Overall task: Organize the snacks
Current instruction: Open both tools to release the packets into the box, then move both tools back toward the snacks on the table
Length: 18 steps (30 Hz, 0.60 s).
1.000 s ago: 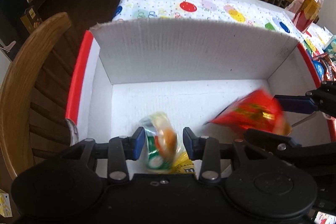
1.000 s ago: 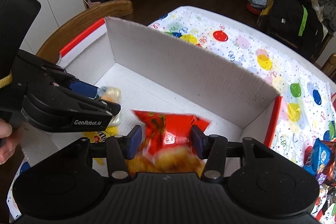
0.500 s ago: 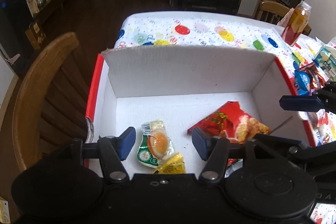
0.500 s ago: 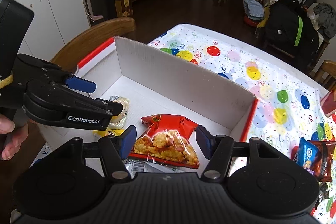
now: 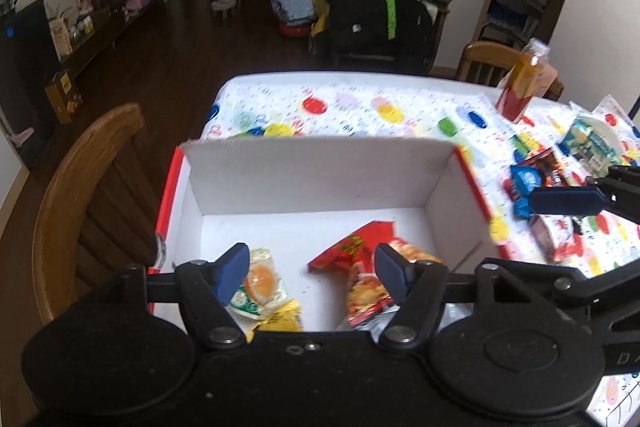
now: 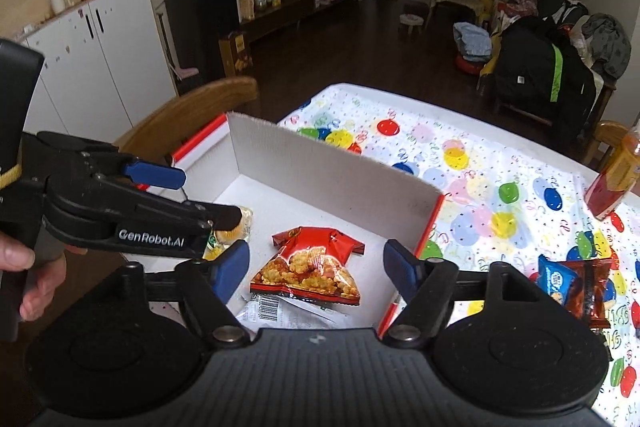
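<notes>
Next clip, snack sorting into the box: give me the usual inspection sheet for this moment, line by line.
Surface: table under a balloon-print cloth.
Job's things: white cardboard box with red outer sides holds a red snack bag, a clear pouch with an orange centre, a yellow packet and a white barcoded wrapper.
Clutter: loose snack packets on the cloth to the right of the box; an orange drink bottle stands further back.
Grippers: left gripper open, empty, above the box; right gripper open, empty, above the red bag.
Cables: nothing seen.
Surroundings: wooden chair beside the box; white cabinets; a dark bag on a chair beyond.
</notes>
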Available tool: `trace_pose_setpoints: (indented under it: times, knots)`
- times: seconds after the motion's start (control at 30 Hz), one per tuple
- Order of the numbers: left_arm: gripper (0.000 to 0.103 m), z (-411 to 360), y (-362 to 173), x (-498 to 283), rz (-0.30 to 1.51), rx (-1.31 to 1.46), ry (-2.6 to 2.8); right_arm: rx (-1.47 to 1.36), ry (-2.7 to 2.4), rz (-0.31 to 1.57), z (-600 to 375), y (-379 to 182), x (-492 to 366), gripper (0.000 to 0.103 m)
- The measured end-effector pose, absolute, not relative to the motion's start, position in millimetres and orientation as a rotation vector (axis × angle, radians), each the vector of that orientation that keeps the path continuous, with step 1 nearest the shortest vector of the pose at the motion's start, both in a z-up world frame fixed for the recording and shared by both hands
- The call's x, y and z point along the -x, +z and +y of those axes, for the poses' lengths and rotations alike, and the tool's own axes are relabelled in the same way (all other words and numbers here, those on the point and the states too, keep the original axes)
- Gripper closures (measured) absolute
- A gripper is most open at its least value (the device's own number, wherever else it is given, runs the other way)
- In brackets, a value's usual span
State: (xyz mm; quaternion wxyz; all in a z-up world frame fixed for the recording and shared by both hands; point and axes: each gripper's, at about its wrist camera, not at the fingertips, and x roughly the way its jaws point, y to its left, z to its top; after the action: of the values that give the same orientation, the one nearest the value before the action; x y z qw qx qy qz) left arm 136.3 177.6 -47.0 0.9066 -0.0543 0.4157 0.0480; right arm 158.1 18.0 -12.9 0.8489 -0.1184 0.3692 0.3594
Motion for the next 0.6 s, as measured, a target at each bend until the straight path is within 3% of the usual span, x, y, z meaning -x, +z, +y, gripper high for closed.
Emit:
trace_pose_setpoints:
  times: [0.6]
  knots:
    - [0.018, 102, -21, -117, 0.762, 0.095, -0.026, 0.092, 0.688, 0.736, -83, 10, -142, 0.022]
